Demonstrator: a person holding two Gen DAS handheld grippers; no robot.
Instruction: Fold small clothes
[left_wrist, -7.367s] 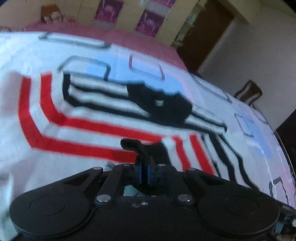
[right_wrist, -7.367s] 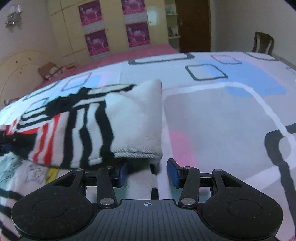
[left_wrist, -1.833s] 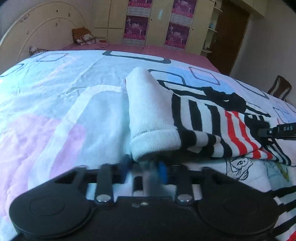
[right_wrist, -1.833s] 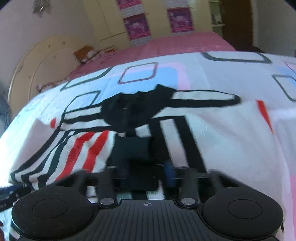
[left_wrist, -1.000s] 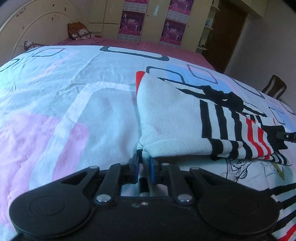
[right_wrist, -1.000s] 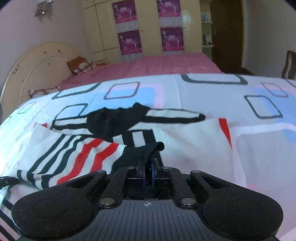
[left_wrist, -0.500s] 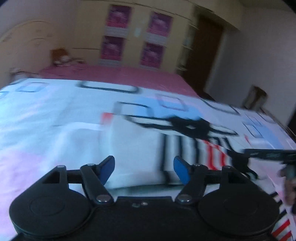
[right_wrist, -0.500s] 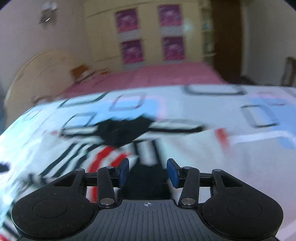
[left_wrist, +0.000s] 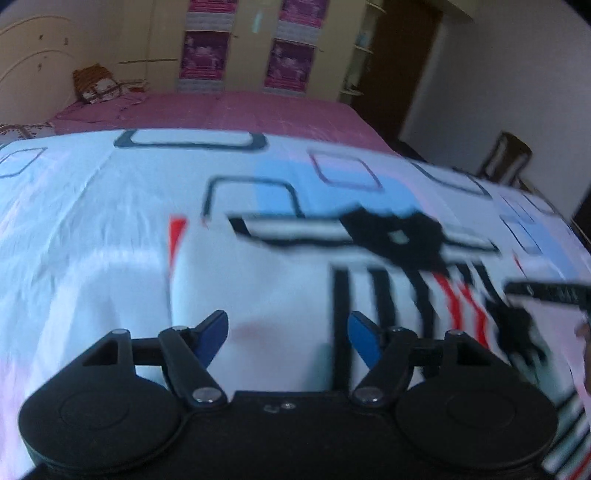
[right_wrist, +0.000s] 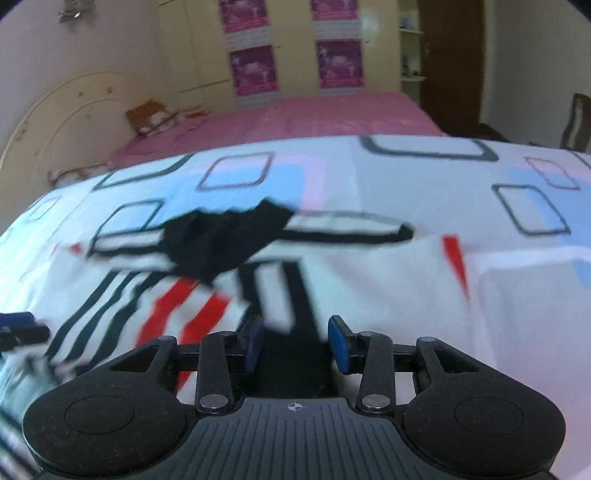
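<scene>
Cotton bedsheet, white with blue and pink patches and dark outlined rectangles, covers the work surface in both wrist views. Behind it lies a plain pink bedspread. A cream curved headboard stands at the far left, with an orange-brown patterned cushion near it. The back wall carries cream wardrobe doors with purple posters. A dark wooden door and a wooden chair occupy the right side of the room.

The white knitted garment with black and red stripes and a black collar lies folded on the sheet, its collar towards the far side. Both views are partly blurred.

Left gripper: its blue-padded fingers stand spread wide above the plain white part of the garment. Nothing sits between the pads; they grip nothing. The garment fills the area directly ahead of and beneath the fingers.

Right gripper: its fingers stand moderately apart over the striped part, just short of the black collar. Dark fabric shows in the gap, but the pads do not press on it. Part of this gripper appears at the right edge of the left view.
</scene>
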